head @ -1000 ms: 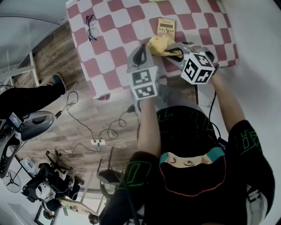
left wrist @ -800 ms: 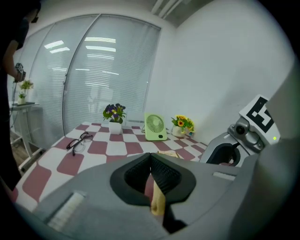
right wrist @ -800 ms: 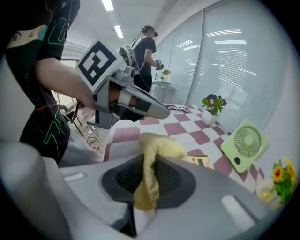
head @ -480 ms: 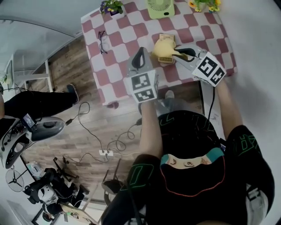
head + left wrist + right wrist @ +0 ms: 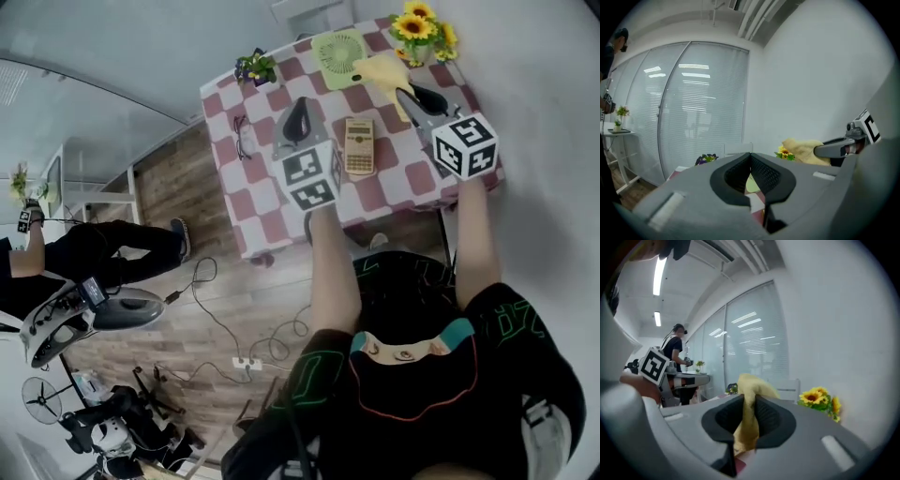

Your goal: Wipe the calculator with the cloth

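The right tool point(image 5: 749, 401) has its jaws clamped on the yellow cloth point(image 5: 751, 380), held up toward the far side of the checked surface point(image 5: 262, 202), apart from the calculator point(image 5: 359, 145). The left tool point(image 5: 751, 157) has its jaws together with nothing between them. The calculator lies flat and uncovered between both tools. Judged step: cloth gripped, no wiping contact. Next, lower the cloth onto the calculator face; the left tool may need to steady it

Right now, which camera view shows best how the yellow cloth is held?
The right gripper view: the yellow cloth is pinched between the right claw's shut jaws, close up. The head view shows it only small, bunched at that claw's tip. The left gripper view shows it from the side.
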The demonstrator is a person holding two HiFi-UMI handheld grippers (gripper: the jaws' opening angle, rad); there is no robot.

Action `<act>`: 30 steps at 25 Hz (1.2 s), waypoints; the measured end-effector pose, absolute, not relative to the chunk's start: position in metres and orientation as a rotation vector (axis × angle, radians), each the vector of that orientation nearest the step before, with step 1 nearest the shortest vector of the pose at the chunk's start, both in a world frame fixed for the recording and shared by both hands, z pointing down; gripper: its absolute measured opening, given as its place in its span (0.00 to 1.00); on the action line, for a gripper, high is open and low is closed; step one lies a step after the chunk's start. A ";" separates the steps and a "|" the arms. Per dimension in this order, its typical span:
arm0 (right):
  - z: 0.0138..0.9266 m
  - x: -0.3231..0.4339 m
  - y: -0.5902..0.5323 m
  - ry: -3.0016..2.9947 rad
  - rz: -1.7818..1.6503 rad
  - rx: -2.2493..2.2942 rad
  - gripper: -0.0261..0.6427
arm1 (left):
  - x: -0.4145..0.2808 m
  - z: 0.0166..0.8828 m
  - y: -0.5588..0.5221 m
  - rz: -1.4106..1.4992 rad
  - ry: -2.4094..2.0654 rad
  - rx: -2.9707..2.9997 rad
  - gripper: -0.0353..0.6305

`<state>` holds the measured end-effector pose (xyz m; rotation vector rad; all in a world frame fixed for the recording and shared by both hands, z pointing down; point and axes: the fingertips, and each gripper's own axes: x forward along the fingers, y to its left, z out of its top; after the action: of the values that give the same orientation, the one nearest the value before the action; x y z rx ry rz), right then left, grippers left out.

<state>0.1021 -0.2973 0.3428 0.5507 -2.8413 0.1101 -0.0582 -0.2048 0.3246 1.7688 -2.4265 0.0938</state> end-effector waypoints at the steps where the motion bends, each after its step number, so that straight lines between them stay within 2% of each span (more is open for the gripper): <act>1: 0.335 0.107 -0.305 -2.855 0.142 0.616 0.14 | -0.058 0.317 -0.208 0.083 -2.438 1.773 0.07; 14: 0.293 0.151 -0.343 -2.891 0.155 0.979 0.14 | -0.035 0.279 -0.230 0.134 -2.450 1.949 0.07; 30: 0.270 0.174 -0.355 -2.907 0.022 1.089 0.14 | -0.026 0.259 -0.240 0.111 -2.478 2.008 0.07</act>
<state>0.1735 -0.3548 0.2704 1.0888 -2.9074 0.0221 -0.0263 -0.2402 0.2588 2.0083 -2.4780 0.1106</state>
